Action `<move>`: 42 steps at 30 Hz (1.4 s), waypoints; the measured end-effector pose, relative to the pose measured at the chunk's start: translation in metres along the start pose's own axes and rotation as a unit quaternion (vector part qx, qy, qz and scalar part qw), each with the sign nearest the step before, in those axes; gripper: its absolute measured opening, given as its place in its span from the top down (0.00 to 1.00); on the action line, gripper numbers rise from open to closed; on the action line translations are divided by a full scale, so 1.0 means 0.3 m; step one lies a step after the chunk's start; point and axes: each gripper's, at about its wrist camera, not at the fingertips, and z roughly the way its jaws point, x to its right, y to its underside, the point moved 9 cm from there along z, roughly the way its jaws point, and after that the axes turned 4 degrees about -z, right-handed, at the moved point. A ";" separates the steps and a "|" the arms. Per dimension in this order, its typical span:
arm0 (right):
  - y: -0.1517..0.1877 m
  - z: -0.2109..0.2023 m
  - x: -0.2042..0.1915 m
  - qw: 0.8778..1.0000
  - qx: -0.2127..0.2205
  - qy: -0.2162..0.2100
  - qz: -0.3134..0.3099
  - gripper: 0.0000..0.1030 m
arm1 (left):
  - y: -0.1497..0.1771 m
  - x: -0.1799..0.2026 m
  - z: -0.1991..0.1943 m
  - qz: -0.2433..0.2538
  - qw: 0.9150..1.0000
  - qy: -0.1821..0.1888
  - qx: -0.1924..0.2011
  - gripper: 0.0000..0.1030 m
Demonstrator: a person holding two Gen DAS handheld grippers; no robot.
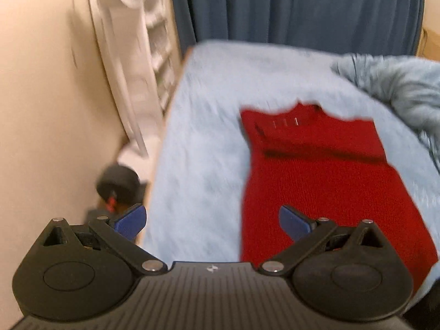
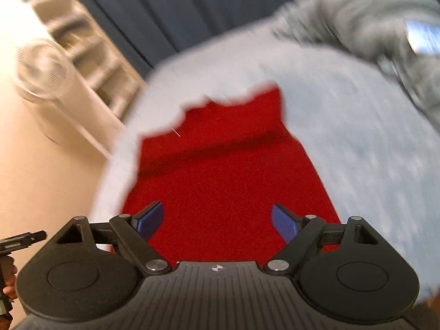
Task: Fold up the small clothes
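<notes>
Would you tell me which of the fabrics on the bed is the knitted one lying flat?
The red garment: knitted, flat on the pale blue fluffy blanket, unlike the grey furry throw bunched at the far right.

Open blanket (image 1: 209, 126) left of garment (image 1: 324, 181); crumpled heap (image 1: 398, 88) right

Both views evenly lit, warm indoor light, no glare. Heavy motion blur on blanket (image 1: 209, 126), fan (image 2: 41, 68) and curtain (image 1: 302, 5). Fisheye bending and dark corners at edges.
</notes>
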 end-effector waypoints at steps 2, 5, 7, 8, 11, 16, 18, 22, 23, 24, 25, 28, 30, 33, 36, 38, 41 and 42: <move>-0.062 -0.033 -0.078 0.997 0.037 0.015 -0.067 0.16 | -0.060 -0.014 -0.051 0.005 1.000 -0.009 0.017 0.00; -0.110 -0.070 -0.174 0.973 0.098 0.075 -0.193 0.16 | -0.114 -0.035 -0.125 0.008 0.999 -0.015 0.039 0.00; -0.131 -0.056 -0.185 0.955 0.121 0.109 -0.246 0.16 | -0.110 -0.018 -0.145 0.007 0.999 -0.008 0.037 0.00; -0.134 -0.040 -0.173 0.951 0.121 0.114 -0.260 0.15 | -0.093 0.000 -0.146 0.011 0.999 0.000 0.033 0.00; -0.165 -0.003 -0.040 0.975 0.099 0.096 -0.173 0.14 | -0.015 0.082 -0.111 0.021 0.999 0.021 0.010 0.00; -0.305 -0.055 0.254 0.984 0.152 0.084 -0.038 0.14 | 0.121 0.283 0.034 0.056 0.996 0.055 -0.051 0.00; -0.378 -0.110 0.331 0.967 0.201 0.131 -0.087 0.14 | 0.145 0.377 0.096 0.070 0.992 0.075 -0.074 0.00; -0.427 -0.121 0.516 0.963 0.207 0.157 -0.069 0.14 | 0.158 0.522 0.216 0.095 0.985 0.104 -0.096 0.00; -0.436 -0.119 0.564 0.963 0.210 0.159 -0.050 0.14 | 0.151 0.552 0.238 0.099 0.984 0.110 -0.096 0.00; -0.439 -0.120 0.611 0.963 0.215 0.161 -0.032 0.14 | 0.143 0.581 0.261 0.101 0.983 0.117 -0.096 0.00; -0.446 -0.122 0.649 0.961 0.222 0.161 -0.020 0.14 | 0.134 0.604 0.281 0.101 0.983 0.122 -0.097 0.00; -0.451 -0.139 0.689 0.955 0.233 0.182 -0.019 0.15 | 0.104 0.669 0.341 0.098 0.978 0.140 -0.120 0.00; -0.462 -0.173 0.690 0.953 0.236 0.190 -0.010 0.15 | 0.087 0.696 0.355 0.104 0.975 0.142 -0.139 0.00; -0.547 -0.328 0.677 0.941 0.294 0.150 0.079 0.15 | 0.046 0.698 0.344 0.113 0.972 0.146 -0.147 0.00; -0.678 -0.509 0.598 0.918 0.372 0.110 0.079 0.06 | 0.015 0.680 0.349 0.115 0.973 0.140 -0.142 0.00; -0.702 -0.536 0.517 0.923 0.365 0.121 0.010 0.06 | 0.004 0.667 0.350 0.106 0.976 0.136 -0.130 0.00; -0.627 -0.495 0.425 0.941 0.320 0.108 -0.020 0.05 | 0.008 0.628 0.315 0.076 0.983 0.130 -0.105 0.00; -0.593 -0.484 0.406 0.944 0.313 0.104 -0.018 0.05 | 0.019 0.608 0.286 0.066 0.985 0.132 -0.095 0.00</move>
